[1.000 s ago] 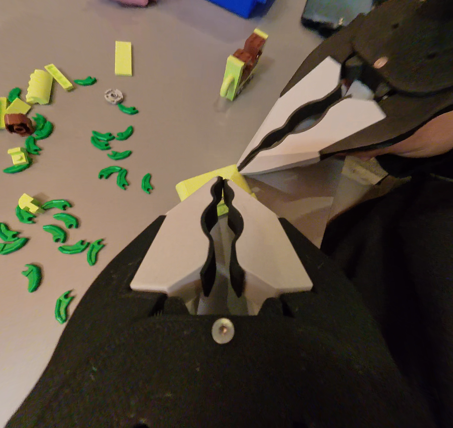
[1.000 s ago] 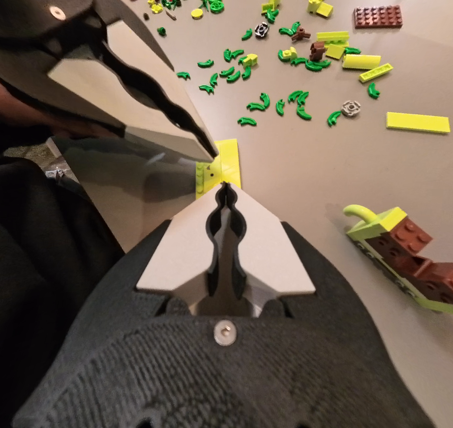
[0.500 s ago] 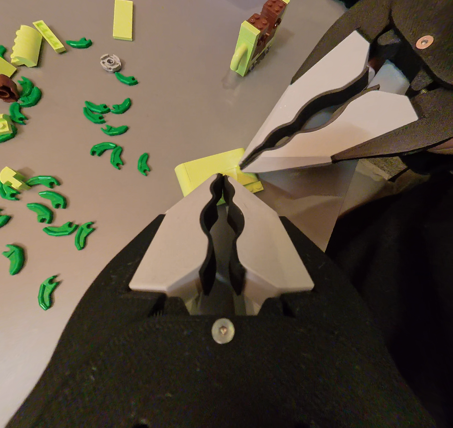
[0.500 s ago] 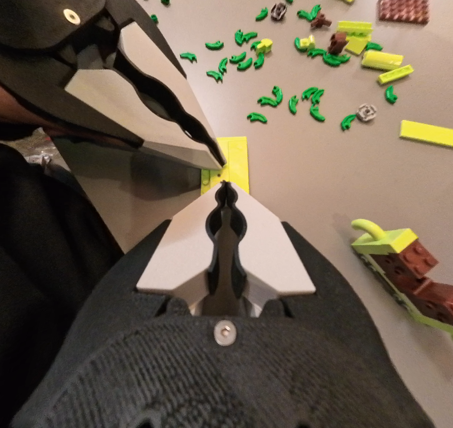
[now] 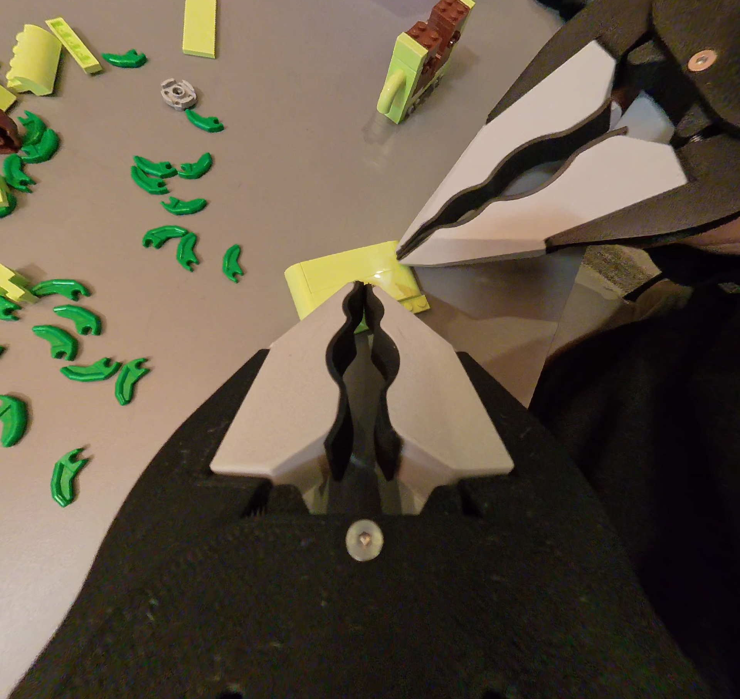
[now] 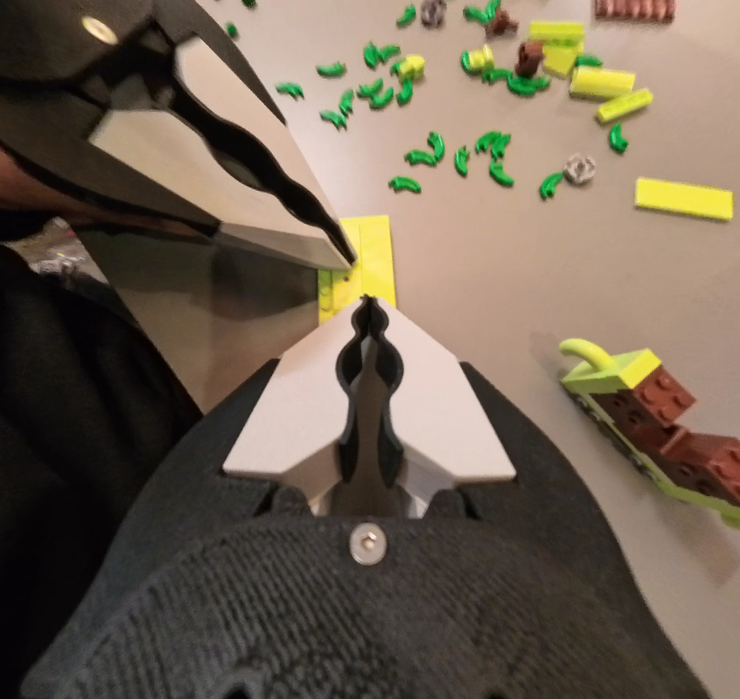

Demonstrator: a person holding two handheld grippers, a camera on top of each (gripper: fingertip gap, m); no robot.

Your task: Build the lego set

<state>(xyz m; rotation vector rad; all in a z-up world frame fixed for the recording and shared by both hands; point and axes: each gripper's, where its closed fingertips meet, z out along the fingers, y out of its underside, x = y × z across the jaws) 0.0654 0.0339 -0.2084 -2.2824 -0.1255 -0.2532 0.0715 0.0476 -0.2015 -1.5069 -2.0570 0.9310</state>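
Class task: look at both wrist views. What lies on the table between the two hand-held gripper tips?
A lime-green flat plate assembly lies there, with both shut tips at it: left hand-held gripper, right hand-held gripper. Both views show this.

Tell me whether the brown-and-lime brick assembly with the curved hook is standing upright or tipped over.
Tipped over: the brown-and-lime brick assembly lies on its long side on the grey table, with the brown bricks' studs facing sideways and its curved hook touching the surface.

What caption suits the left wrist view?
Both shut hand-held grippers press on a lime plate among loose green leaves.
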